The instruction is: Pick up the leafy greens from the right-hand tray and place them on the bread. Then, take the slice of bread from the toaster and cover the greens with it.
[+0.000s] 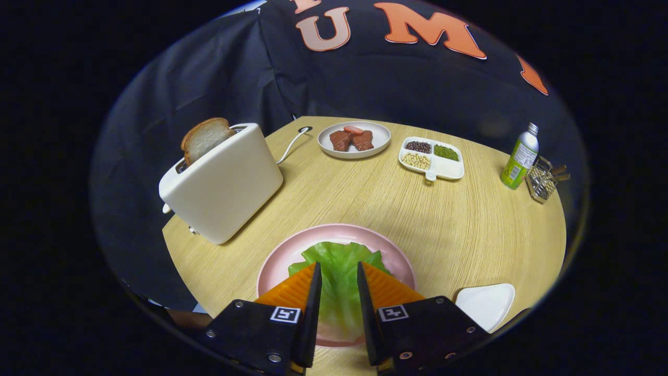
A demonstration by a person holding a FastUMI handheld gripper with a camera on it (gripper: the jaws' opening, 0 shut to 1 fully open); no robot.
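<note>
A green lettuce leaf [339, 261] hangs over the pink plate [276, 256] and spreads wider than my fingers. My gripper [337, 269] is nearly closed, with the leaf running up between the two fingers, which press on its sides. Whatever lies on the plate under the leaf is hidden, so no bread shows there. A white toaster [224, 183] stands beyond the plate to the left, with a slice of bread [204, 138] sticking up out of its slot. A bare white tray [485, 305] lies just right of the fingers.
At the back of the round wooden table [469, 235] are a white plate with brown meat pieces [355, 140] and a divided dish of beans [432, 157]. A green bottle [520, 156] and a small wire basket [543, 180] stand at the far right. The toaster's cord [292, 143] trails back.
</note>
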